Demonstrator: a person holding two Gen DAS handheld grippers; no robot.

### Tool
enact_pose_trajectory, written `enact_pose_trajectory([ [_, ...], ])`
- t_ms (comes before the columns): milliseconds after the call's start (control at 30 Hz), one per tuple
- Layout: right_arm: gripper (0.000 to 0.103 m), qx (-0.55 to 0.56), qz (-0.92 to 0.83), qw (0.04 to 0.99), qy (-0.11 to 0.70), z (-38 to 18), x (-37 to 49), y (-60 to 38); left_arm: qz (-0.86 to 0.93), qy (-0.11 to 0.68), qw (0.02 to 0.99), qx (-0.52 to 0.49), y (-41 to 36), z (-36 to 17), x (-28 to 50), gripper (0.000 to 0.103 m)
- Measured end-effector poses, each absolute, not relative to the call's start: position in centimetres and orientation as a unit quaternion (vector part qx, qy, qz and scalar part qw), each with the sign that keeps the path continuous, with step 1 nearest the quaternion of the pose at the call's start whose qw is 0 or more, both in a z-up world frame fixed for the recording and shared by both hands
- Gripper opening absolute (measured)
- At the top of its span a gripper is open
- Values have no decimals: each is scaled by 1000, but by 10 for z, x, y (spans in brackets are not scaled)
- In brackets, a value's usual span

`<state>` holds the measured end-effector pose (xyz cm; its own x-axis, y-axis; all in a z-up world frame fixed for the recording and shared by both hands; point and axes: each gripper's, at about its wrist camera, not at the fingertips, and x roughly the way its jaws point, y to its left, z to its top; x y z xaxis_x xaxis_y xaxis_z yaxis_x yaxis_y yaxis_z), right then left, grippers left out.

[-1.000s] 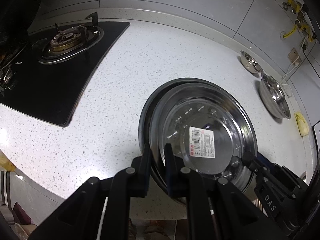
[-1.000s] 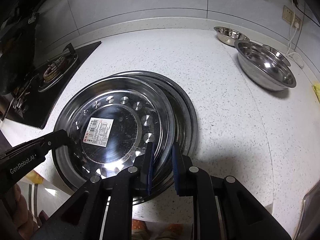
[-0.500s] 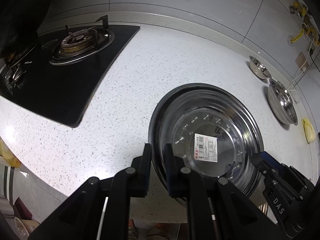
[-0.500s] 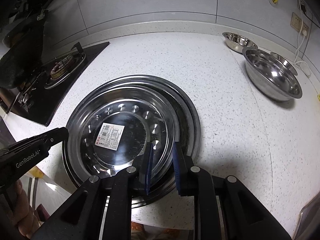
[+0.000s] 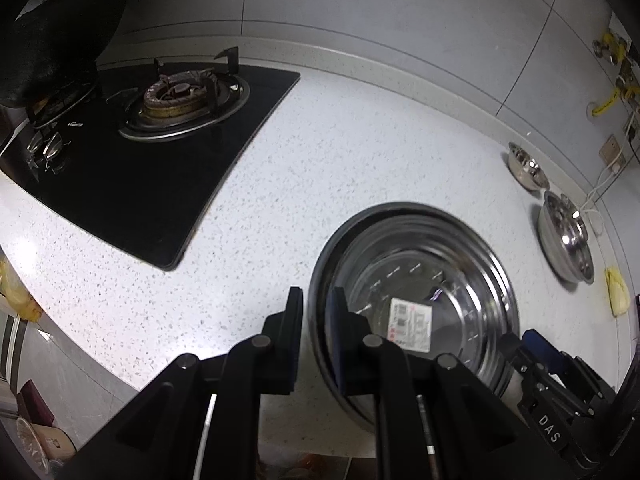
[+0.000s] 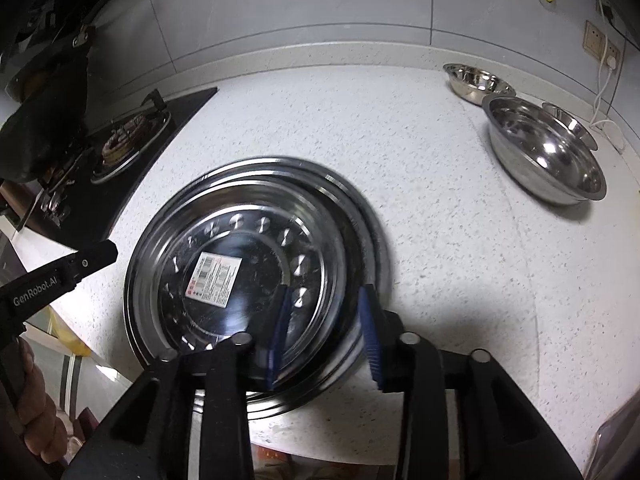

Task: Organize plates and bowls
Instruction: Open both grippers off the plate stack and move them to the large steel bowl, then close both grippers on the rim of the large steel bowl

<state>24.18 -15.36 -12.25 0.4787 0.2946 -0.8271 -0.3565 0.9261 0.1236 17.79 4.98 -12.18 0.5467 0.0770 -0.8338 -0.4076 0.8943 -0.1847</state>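
Observation:
A stack of round steel plates (image 5: 420,264) lies on the white speckled counter; the top plate carries a barcode label (image 6: 214,278). My left gripper (image 5: 316,300) straddles the stack's left rim with its jaws slightly apart. My right gripper (image 6: 324,312) is open, its blue-padded fingers either side of the stack's near right rim (image 6: 352,276). A large steel bowl (image 6: 544,156) and a smaller bowl (image 6: 476,82) stand at the far right; a third small bowl (image 6: 568,118) shows behind the large one.
A black gas hob (image 5: 160,140) with a burner fills the left of the counter. Wall sockets and a white cable (image 6: 604,80) are at the far right. A yellow sponge (image 5: 616,292) lies beyond the bowls. The counter's front edge (image 6: 320,440) is just below the grippers.
My right gripper's jaws have opened wide off the plate rim. My left gripper's jaws have parted a little. Both grippers have pulled back, so the stack looks smaller and rests flat.

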Motion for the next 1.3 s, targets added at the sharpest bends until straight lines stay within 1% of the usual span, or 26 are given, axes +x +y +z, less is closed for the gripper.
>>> enact_pose_trajectory([
  [233, 34, -31, 181, 857, 481, -113, 249, -165, 119, 448, 868, -176, 35, -103, 192, 13],
  [333, 37, -30, 176, 862, 473, -108, 253, -170, 111, 448, 870, -173, 30, -100, 203, 13],
  [400, 41, -30, 172, 865, 469, -107, 257, -172, 104, 450, 870, -173, 24, -98, 214, 13],
  [433, 41, -31, 170, 867, 468, -106, 259, -173, 101, 449, 871, -171, 21, -97, 219, 13],
  [467, 41, -33, 167, 868, 467, -106, 263, -174, 97, 448, 873, -167, 16, -96, 226, 15],
  [500, 41, -34, 164, 869, 466, -106, 265, -175, 93, 447, 874, -166, 12, -94, 231, 21],
  [533, 41, -32, 162, 870, 464, -105, 269, -178, 87, 444, 876, -168, 8, -93, 235, 31],
  [567, 42, -30, 159, 871, 463, -105, 272, -180, 82, 441, 877, -170, 5, -92, 239, 34],
  [633, 47, -27, 149, 876, 458, -102, 279, -188, 69, 438, 880, -168, -5, -89, 249, 35],
  [700, 58, -23, 134, 883, 449, -97, 285, -201, 59, 441, 881, -163, -22, -85, 264, 38],
  [733, 60, -21, 126, 887, 445, -94, 288, -209, 50, 443, 880, -163, -31, -84, 273, 39],
  [867, 68, -16, 84, 894, 440, -86, 307, -251, 8, 459, 872, -167, -74, -84, 307, 40],
  [967, 70, -16, 52, 900, 432, -81, 326, -289, -14, 469, 869, -154, -108, -87, 334, 40],
  [1033, 73, -28, 28, 903, 428, -81, 341, -312, -29, 478, 866, -147, -129, -89, 353, 40],
  [1133, 74, -34, 11, 899, 436, -84, 365, -342, -20, 492, 860, -132, -161, -98, 386, 40],
  [1233, 74, -42, -9, 900, 434, -90, 386, -363, -14, 487, 864, -124, -181, -104, 410, 40],
  [1300, 74, -28, -12, 903, 429, -93, 397, -375, -14, 488, 863, -133, -188, -109, 425, 40],
])
